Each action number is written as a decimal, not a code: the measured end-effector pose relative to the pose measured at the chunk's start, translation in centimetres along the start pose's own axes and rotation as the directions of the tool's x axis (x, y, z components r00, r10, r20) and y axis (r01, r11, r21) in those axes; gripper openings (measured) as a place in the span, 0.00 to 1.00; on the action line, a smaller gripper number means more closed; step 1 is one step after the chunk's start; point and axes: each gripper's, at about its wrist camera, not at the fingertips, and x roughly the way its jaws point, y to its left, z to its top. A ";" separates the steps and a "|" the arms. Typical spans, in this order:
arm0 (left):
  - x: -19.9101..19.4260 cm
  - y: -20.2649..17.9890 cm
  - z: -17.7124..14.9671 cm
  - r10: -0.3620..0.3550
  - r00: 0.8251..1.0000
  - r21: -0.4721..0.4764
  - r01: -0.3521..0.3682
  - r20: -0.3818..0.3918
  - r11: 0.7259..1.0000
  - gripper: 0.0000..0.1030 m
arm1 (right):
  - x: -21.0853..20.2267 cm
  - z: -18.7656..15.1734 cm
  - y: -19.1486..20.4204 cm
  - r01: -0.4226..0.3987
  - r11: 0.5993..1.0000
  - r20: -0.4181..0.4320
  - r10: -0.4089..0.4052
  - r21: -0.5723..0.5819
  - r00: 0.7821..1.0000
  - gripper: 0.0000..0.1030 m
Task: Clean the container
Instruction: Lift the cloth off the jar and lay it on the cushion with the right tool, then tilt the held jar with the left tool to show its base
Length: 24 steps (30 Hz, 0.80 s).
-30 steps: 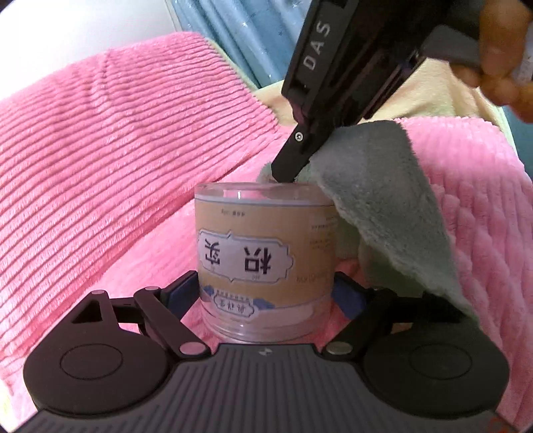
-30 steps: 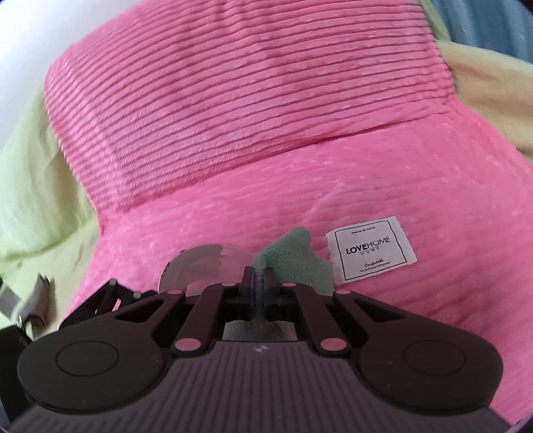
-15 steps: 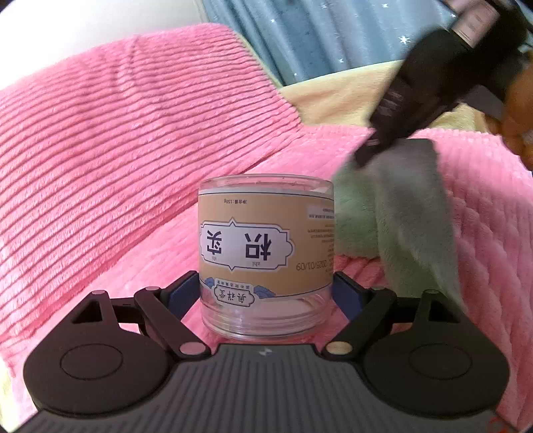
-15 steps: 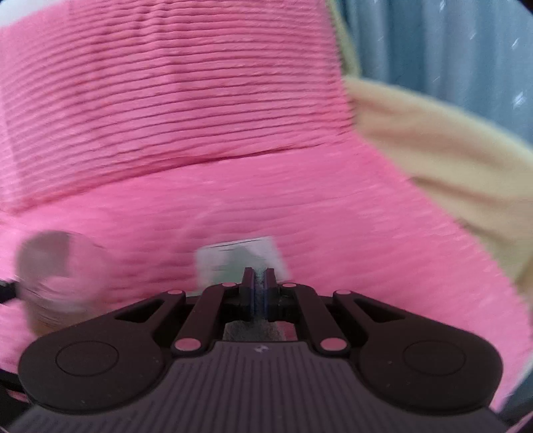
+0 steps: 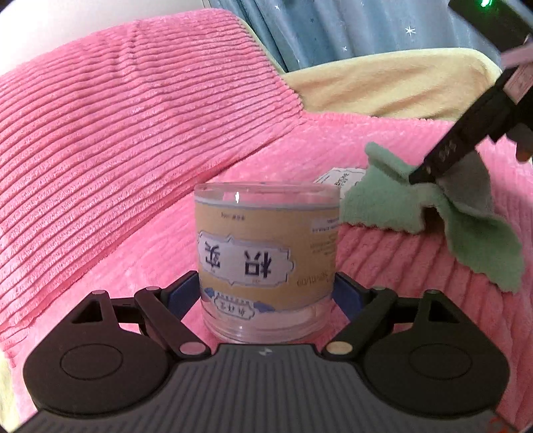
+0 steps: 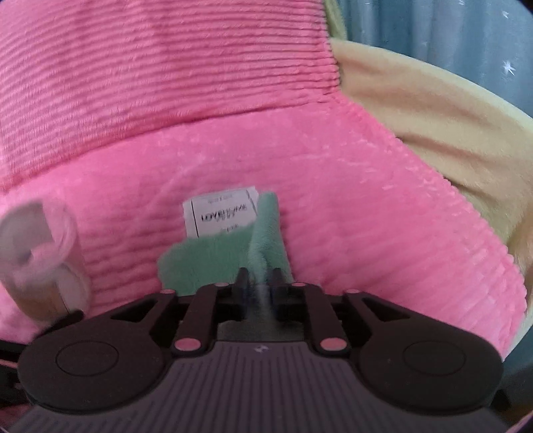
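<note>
On the pink blanket (image 5: 383, 266), left gripper (image 5: 266, 293) loosens around the clear upside-down-labelled container (image 5: 266, 259).

A container (image 5: 266, 263) stands upright on a blanket (image 5: 416, 266), between the left gripper (image 5: 266, 293) fingers. To its right a cloth (image 5: 433, 213) lies on the blanket (partly over a tag (image 6: 220, 213)). A pillow (image 5: 116, 126) sits behind, left.

Before me: ribbed pink blanket (image 5: 383, 266) bearing a white printed tag (image 6: 221, 213), pink ribbed cushion (image 5: 133, 133) along its back edge, yellow plush cover (image 5: 383, 86) and blue starred curtain (image 5: 333, 30) behind.
</note>
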 end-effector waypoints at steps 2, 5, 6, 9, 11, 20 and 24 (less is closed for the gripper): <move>0.1 0.1 0.1 0.000 1.000 -0.005 0.000 -0.010 1.000 0.85 | -1.2 0.5 -0.5 -0.014 0.999 0.028 0.012 0.048 1.000 0.20; 0.1 0.1 0.2 0.000 1.000 -0.015 -0.001 -0.026 1.000 0.86 | -3.4 0.2 -0.5 -0.067 0.994 0.068 0.061 0.082 0.996 0.21; 0.1 0.1 0.2 0.002 1.000 -0.015 -0.003 -0.030 1.000 0.86 | -4.1 0.1 -0.4 -0.086 0.992 0.081 0.078 0.092 0.994 0.21; -0.1 -0.1 0.2 0.008 0.999 -0.007 -0.008 -0.038 1.000 0.86 | -6.2 -0.5 -0.1 -0.151 0.981 0.114 0.138 0.122 0.984 0.21; -0.4 -0.3 0.1 0.012 0.999 0.011 -0.011 -0.038 1.000 0.86 | -7.3 -1.3 0.5 -0.213 0.966 0.121 0.196 0.145 0.973 0.21; -2.1 -0.9 -1.1 0.040 0.998 0.073 -0.037 -0.047 0.997 0.89 | -9.5 -4.5 2.6 -0.363 0.895 0.135 0.339 0.258 0.931 0.22; -3.5 -0.9 -1.2 0.038 0.999 0.081 -0.035 -0.038 0.996 0.71 | -9.8 -5.9 2.3 -0.360 0.887 0.121 0.339 0.290 0.933 0.23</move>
